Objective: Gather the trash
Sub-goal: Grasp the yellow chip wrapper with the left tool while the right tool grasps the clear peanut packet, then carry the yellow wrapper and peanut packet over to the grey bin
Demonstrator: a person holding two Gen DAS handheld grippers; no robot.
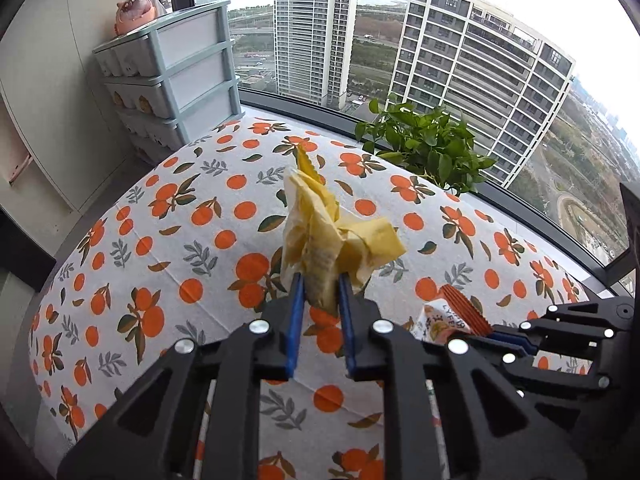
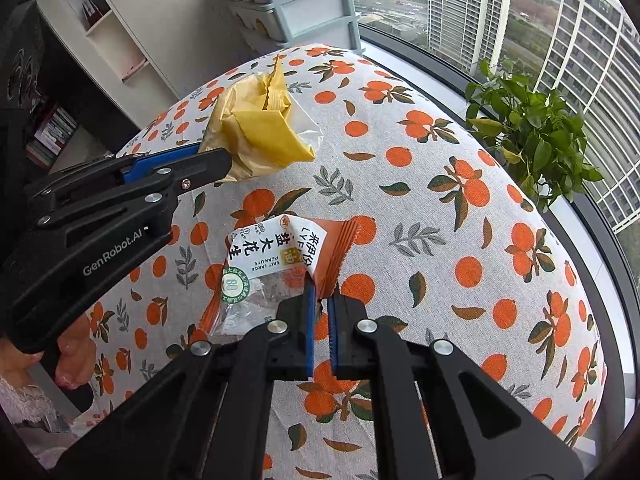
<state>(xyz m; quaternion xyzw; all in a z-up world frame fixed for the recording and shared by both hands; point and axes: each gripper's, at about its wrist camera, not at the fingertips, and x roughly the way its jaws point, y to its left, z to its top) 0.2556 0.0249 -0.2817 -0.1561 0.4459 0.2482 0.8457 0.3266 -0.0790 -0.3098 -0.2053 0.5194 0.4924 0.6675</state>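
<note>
Trash in two pieces, both already in the tools. Left gripper is clamping a crumpled yellow wrapper between its blue pads; wrapper is standing up above the fingertips, apparently lifted clear of the orange-print tablecloth, though contact underneath is hard to judge from this angle. Right gripper is pinching the torn corner of an orange-and-white peanut packet, jaws nearly closed on thin film. Packet is hanging to the left of the fingertips, its clear empty end drooping toward the cloth.

Places, taken from the potted plant on the window sill: yellow wrapper is sitting well to its left, toward the far-left side of the table; peanut packet is nearer the viewer, about mid-table. In the right wrist view the two pieces are apart, not touching. Grey drawer unit is standing beyond the far-left table edge.

Step in hand, as I read it: pick-up is finishing on both sides, carrying is next. No bin or bag is showing in either view, so the next move calls for finding the container first, then carrying both pieces over while keeping the grips firm, especially on the packet, held only by a corner.
</note>
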